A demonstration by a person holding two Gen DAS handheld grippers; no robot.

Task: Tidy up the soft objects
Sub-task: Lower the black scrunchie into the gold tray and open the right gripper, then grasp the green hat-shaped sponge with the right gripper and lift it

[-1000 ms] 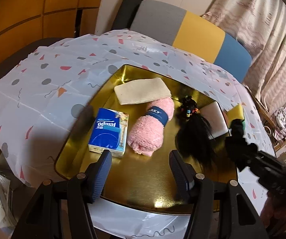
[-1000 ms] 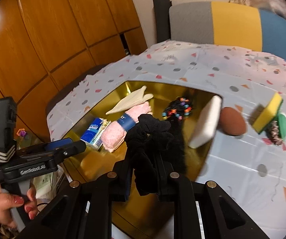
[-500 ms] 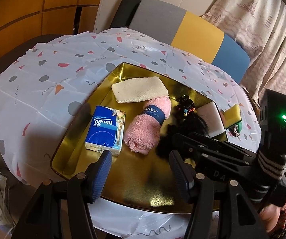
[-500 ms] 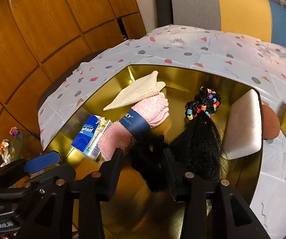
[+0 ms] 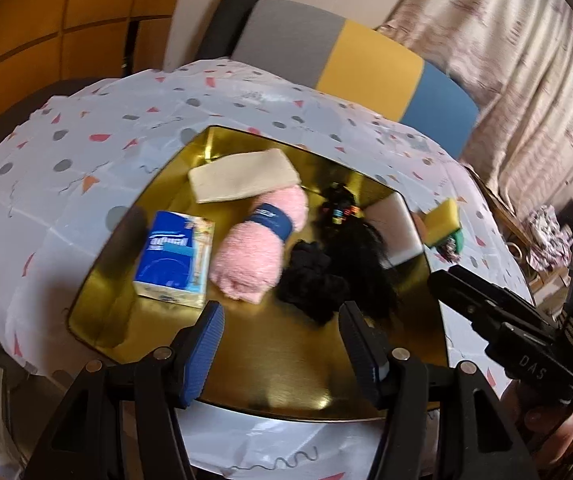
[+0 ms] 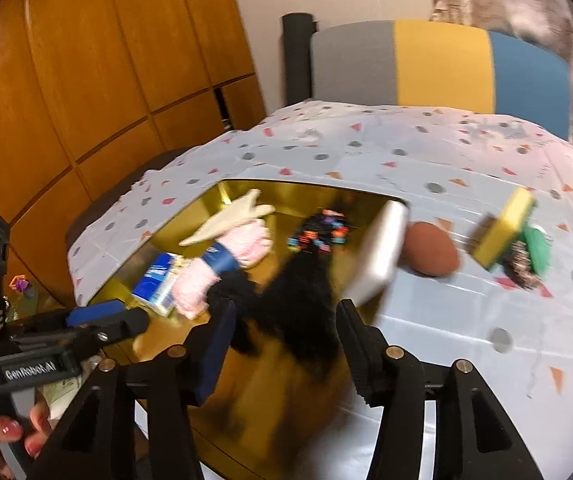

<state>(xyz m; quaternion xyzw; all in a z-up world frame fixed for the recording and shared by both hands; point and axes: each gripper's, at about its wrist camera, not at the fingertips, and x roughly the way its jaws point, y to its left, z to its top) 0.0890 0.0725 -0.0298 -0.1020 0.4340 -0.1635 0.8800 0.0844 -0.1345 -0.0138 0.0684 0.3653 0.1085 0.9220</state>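
A gold tray holds a blue tissue pack, a pink rolled towel, a cream cloth, a white sponge, a black wig with beads and a black fuzzy cloth. My left gripper is open and empty over the tray's near edge. My right gripper is open and empty, above the tray's near right side; its body shows in the left wrist view.
A yellow-green sponge, a brown oval pad and a dark scrubber lie on the patterned tablecloth right of the tray. A striped chair back stands behind the table, wooden cabinets at left.
My right gripper opened and let go of the black fuzzy cloth, which now lies in the tray beside the pink towel. The right gripper pulled back to the right.
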